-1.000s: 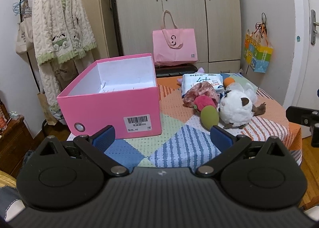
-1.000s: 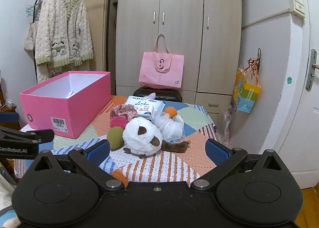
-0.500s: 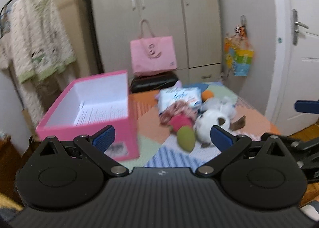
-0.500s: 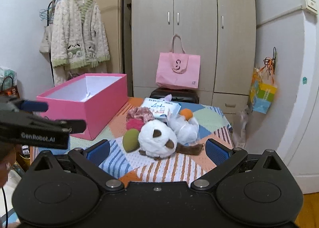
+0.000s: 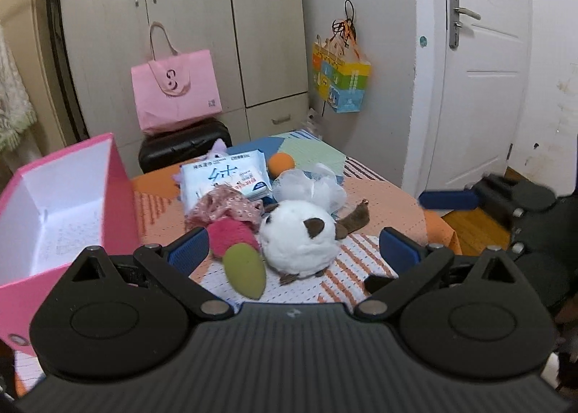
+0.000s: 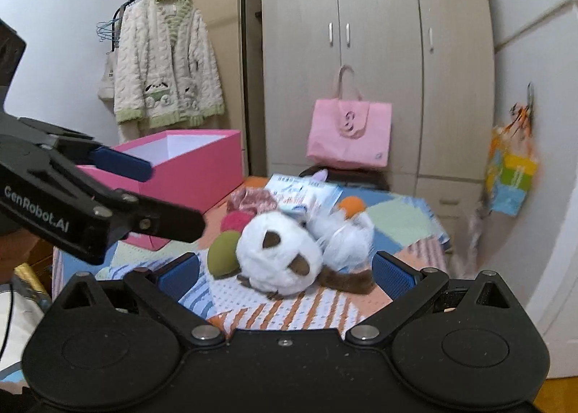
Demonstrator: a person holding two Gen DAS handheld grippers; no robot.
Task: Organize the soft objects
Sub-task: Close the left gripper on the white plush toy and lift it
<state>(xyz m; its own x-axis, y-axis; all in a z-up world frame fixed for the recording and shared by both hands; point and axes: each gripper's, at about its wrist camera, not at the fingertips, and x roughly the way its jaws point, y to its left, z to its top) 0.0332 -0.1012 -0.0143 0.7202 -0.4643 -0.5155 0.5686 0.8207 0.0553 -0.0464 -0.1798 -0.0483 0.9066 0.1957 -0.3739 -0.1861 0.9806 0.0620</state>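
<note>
Plush toy (image 5: 300,236) hides red toy's (image 5: 229,234) edge.

The words "GenRobot.AI" stand in pale letters on the black side of the left gripper (image 6: 119,163), which reaches in at the left of the right gripper's view. Ahead of both grippers, against the wardrobe, a pink tote bag (image 5: 176,87) carries a dark figure that reads like a "3" or an "S". Just ahead of the left gripper, a white tissue pack (image 5: 225,176) shows large blue Chinese characters, too blurred to read.
</note>
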